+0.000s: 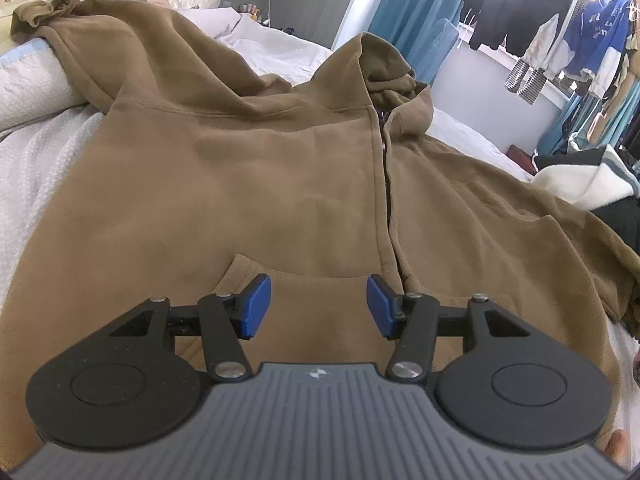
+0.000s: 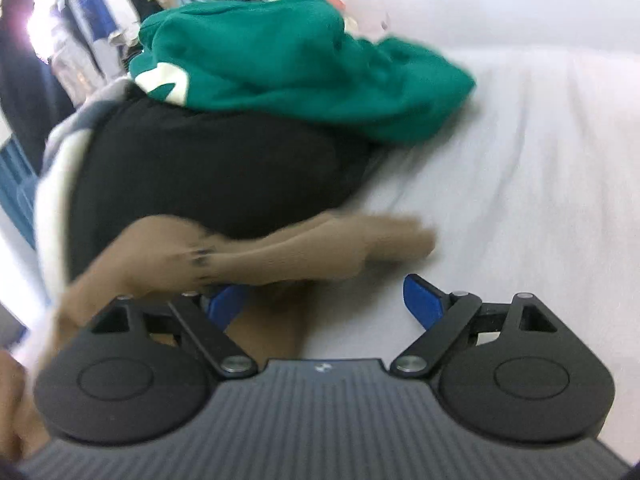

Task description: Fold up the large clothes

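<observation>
A brown zip hoodie [image 1: 248, 184] lies front up on the white bed, hood [image 1: 384, 76] at the far end, one sleeve [image 1: 132, 40] stretched far left. My left gripper [image 1: 319, 306] is open and empty, just above the hoodie's front pocket near the hem. In the blurred right wrist view, the hoodie's other sleeve [image 2: 280, 252] lies across the sheet. My right gripper [image 2: 324, 304] is open, with the sleeve over its left finger [image 2: 224, 304]; the right finger [image 2: 420, 300] is over bare sheet.
A pile with a green garment [image 2: 304, 64] on a black one [image 2: 208, 176] lies just beyond the sleeve. White bed sheet [image 2: 520, 200] spreads to the right. Clothes hang on a rack [image 1: 560, 20] at the far right. A pillow [image 1: 28, 76] sits at far left.
</observation>
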The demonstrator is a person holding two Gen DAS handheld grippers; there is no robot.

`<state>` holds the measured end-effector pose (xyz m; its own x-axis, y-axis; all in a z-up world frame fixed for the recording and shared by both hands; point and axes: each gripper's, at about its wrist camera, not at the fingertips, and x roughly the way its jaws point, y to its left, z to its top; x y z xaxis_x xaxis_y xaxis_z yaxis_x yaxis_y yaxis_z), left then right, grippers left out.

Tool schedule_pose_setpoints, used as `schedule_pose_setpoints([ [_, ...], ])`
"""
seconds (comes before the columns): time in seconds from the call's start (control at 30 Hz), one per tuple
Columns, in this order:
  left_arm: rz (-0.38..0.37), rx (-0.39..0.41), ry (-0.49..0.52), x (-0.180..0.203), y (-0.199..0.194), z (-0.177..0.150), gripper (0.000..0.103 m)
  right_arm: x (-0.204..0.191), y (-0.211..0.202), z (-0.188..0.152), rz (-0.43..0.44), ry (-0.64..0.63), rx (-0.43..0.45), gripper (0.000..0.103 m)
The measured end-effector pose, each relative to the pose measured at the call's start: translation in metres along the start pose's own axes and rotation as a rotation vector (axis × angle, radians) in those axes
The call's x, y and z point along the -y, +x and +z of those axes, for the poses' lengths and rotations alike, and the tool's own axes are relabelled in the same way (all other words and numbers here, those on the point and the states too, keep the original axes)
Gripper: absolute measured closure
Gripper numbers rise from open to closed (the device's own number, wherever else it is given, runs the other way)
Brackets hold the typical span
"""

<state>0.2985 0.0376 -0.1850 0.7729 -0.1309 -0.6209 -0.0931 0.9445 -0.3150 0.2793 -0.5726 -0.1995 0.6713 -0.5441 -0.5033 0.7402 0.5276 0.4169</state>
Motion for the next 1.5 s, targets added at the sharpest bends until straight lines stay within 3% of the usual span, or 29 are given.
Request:
schedule_pose_setpoints([
  [0.13, -0.003, -0.02, -0.009, 0.001, 0.005, -0.001, 0.044, 0.022, 0.02, 0.008, 0.028, -0.172, 0.004, 0.016],
  [0.4, 0.04, 0.0, 0.048, 0.015, 0.008, -0.003, 0.044, 0.028, 0.037, 0.032, 0.14, -0.449, 0.134, 0.015],
  [0.53, 0.053, 0.018, 0.066, 0.019, 0.008, -0.003, 0.044, 0.032, 0.052, 0.05, 0.221, -0.385, 0.129, 0.011],
  [0.73, 0.079, 0.026, 0.061, 0.021, 0.011, -0.002, 0.044, 0.04, 0.084, 0.057, 0.321, -0.21, 0.032, 0.011],
  [0.8, 0.087, 0.027, 0.055, 0.022, 0.012, -0.001, 0.044, 0.041, 0.085, 0.053, 0.332, -0.173, 0.032, 0.018],
  [0.9, 0.088, 0.035, 0.05, 0.023, 0.01, 0.002, 0.044, 0.038, 0.082, 0.049, 0.307, -0.151, -0.002, 0.038],
  [0.97, 0.092, 0.045, 0.056, 0.024, 0.007, 0.002, 0.044, 0.034, 0.071, 0.054, 0.285, -0.176, -0.013, 0.059],
  [1.03, 0.095, 0.049, 0.058, 0.023, 0.004, 0.002, 0.044, 0.027, 0.057, 0.063, 0.257, -0.214, -0.025, 0.073],
  [1.13, 0.094, 0.057, 0.051, 0.02, -0.001, 0.002, 0.044, 0.021, 0.029, 0.086, 0.226, -0.242, 0.008, 0.078],
  [1.3, 0.078, 0.077, 0.022, 0.013, -0.013, 0.006, 0.044, 0.003, -0.023, 0.136, 0.259, -0.272, 0.028, 0.08],
  [1.5, 0.038, 0.093, -0.005, 0.006, -0.032, 0.009, 0.044, -0.058, -0.091, 0.192, 0.281, -0.339, 0.072, 0.081],
])
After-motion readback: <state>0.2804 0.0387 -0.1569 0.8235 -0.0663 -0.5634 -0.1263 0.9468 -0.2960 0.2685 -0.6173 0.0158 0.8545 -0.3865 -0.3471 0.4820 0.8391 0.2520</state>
